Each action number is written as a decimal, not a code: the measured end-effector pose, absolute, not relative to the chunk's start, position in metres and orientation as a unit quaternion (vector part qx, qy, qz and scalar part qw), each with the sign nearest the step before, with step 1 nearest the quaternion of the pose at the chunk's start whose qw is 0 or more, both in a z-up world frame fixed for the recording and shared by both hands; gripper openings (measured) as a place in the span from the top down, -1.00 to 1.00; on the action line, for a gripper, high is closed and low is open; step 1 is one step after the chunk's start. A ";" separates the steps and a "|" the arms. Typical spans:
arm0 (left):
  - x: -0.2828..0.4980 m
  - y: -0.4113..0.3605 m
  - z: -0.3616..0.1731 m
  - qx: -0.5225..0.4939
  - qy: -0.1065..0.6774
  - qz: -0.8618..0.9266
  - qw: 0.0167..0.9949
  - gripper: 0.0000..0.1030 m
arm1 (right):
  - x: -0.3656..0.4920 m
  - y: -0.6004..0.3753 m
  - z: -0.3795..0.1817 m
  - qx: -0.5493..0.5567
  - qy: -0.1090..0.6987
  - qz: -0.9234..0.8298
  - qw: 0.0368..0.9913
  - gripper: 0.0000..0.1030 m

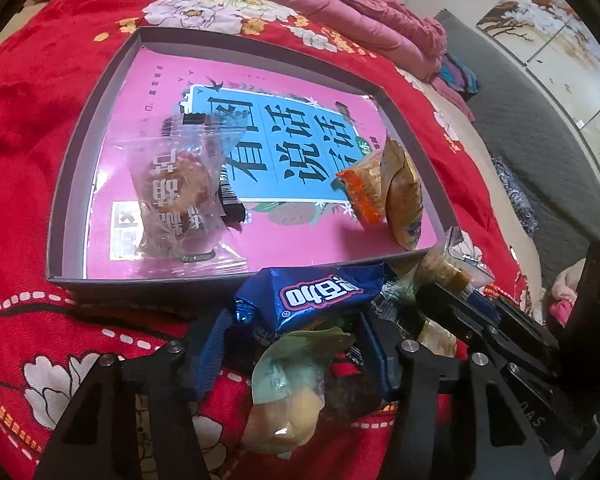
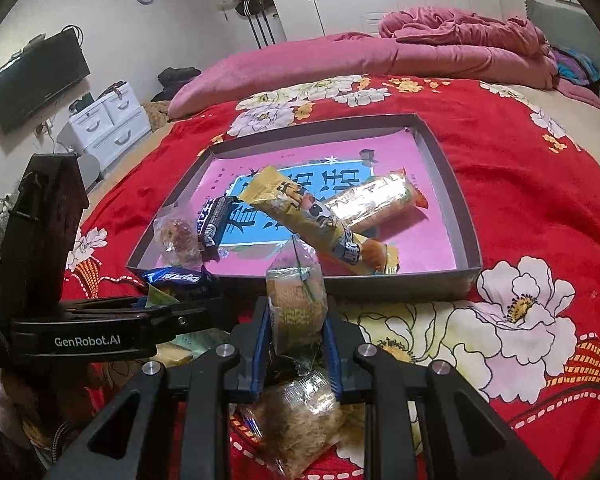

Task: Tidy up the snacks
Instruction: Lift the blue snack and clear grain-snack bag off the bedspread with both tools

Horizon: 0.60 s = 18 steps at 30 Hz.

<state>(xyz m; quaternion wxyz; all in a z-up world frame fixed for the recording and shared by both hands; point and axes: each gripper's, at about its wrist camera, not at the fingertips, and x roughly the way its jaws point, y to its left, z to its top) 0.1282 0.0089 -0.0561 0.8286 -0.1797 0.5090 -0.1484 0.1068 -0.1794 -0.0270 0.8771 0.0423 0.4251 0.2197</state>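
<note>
Inside grey box [image 2: 466, 220]: perhaps five snacks [image 2: 324, 224]

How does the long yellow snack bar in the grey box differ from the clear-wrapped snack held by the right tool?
The yellow snack bar lies inside the grey box, resting across a golden packet; the clear-wrapped snack is outside the box, standing upright in the right tool, which is shut on it. The bar's wrapper is opaque and printed; the other shows its brownish contents. The bar is long, the other stubby. Both are sealed.

My left gripper [image 2: 180, 316]: black body, white "GenRobot.AI" lettering. My right gripper [image 2: 296, 344]: black linkage arms, silver screws, blue-lined fingers [image 2: 260, 344].
</note>
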 end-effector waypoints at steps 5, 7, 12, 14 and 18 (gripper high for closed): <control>0.126 0.015 -0.052 -0.187 0.508 -0.154 0.826 -0.09 | 0.104 -0.178 -0.022 0.034 0.420 0.222 0.879 0.52; 0.125 0.020 -0.050 -0.196 0.505 -0.155 0.826 -0.09 | 0.102 -0.177 -0.020 0.030 0.418 0.221 0.881 0.52; 0.119 0.035 -0.041 -0.216 0.494 -0.158 0.827 -0.08 | 0.101 -0.178 -0.017 0.031 0.415 0.221 0.882 0.52; 0.118 0.044 -0.035 -0.228 0.484 -0.157 0.830 -0.08 | 0.100 -0.178 -0.015 0.031 0.413 0.222 0.883 0.52; 0.115 0.054 -0.027 -0.239 0.472 -0.156 0.834 -0.07 | 0.098 -0.179 -0.012 0.033 0.409 0.221 0.885 0.52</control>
